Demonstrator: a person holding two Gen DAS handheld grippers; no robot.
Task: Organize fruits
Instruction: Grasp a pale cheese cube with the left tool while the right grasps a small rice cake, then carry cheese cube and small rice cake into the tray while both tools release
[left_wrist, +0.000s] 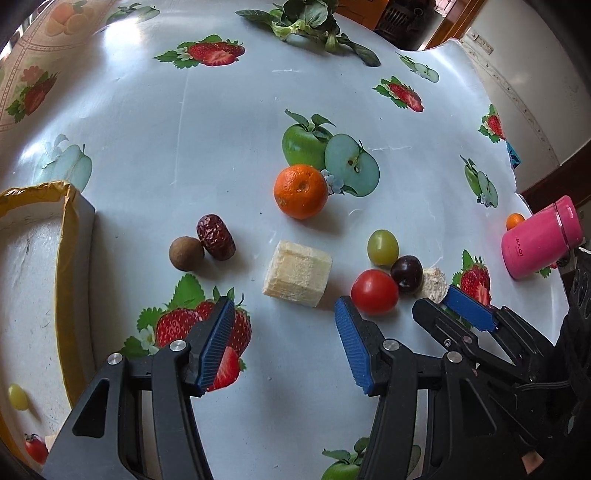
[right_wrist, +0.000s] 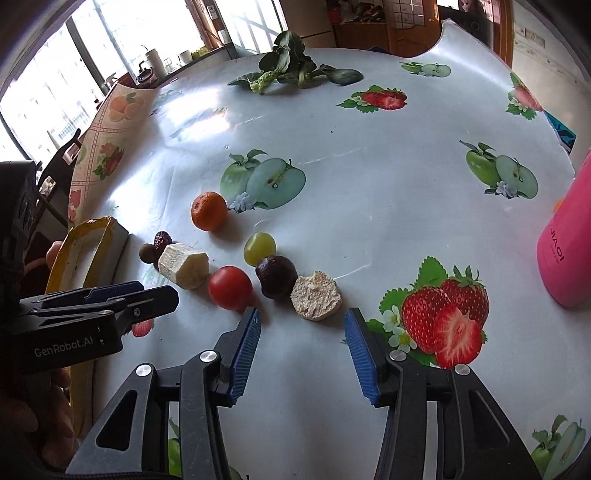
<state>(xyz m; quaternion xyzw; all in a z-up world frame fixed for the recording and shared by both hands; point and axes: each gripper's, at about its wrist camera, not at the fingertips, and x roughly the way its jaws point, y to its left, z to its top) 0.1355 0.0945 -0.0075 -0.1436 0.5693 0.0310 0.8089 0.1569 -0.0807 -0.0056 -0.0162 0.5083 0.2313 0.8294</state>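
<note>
We hover both sets of fingers open: left gripper (left_wrist: 284, 328) nears the chunk (left_wrist: 297, 273), right gripper (right_wrist: 302, 330) the crumbly slice (right_wrist: 316, 299); next, closing.

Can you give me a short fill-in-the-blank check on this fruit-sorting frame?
1. The red tomato touches neither gripper; both the left gripper and the right gripper are ____.
2. The box with the yellow rim already holds a green ____.
3. The bottle lying on its side is ____ in colour.
4. The orange sits beside a printed green ____ on the tablecloth.

Missing words: open; grape; pink; apple
</note>
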